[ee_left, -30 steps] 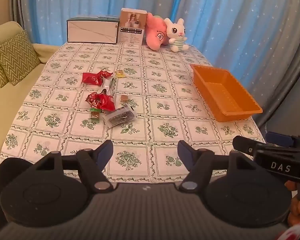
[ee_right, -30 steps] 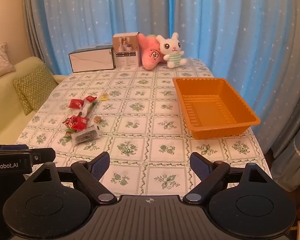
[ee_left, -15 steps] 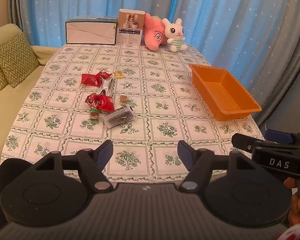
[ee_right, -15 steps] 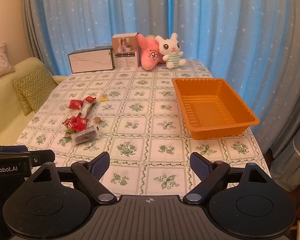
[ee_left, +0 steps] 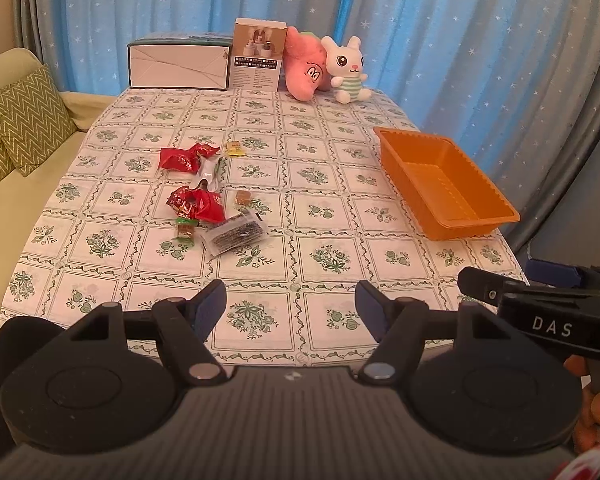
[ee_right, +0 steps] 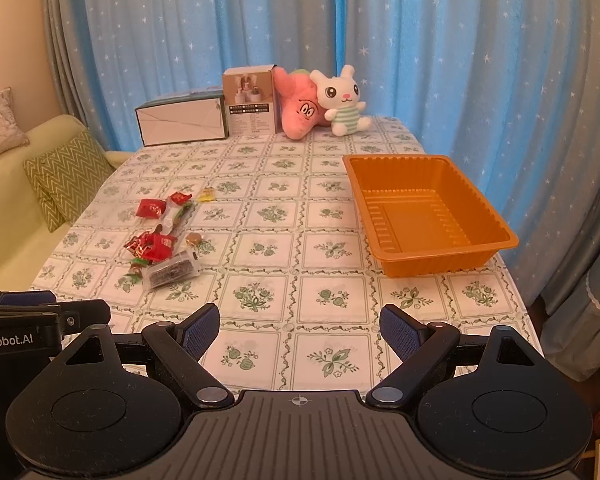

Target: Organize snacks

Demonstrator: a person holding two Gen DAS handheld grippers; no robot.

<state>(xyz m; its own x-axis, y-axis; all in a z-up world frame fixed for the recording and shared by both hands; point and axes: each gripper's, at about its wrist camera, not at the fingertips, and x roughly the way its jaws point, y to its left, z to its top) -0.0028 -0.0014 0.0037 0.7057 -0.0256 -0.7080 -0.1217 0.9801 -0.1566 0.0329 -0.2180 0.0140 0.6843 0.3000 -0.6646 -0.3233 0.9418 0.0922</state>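
1. Both the left gripper (ee_left: 291, 306) and right gripper (ee_right: 299, 330) hover wide, empty.
2. Snack packets (ee_left: 204, 196) lie ahead-left; the orange tray (ee_right: 428, 216) ahead-right.
3. Wrappers look light, crinkly, slippery; pinch a sealed edge.

Both views are evenly lit with a warm, slightly orange tone. The blue curtains (ee_right: 400, 60) at the far side glow softly, so daylight comes through them from behind. Shadows on the desk (ee_left: 284, 184) are weak and short. There is no strong glare. The fisheye lens bends straight lines at the edges, and the corners are dark. The middle is sharp; the far objects look a little soft.
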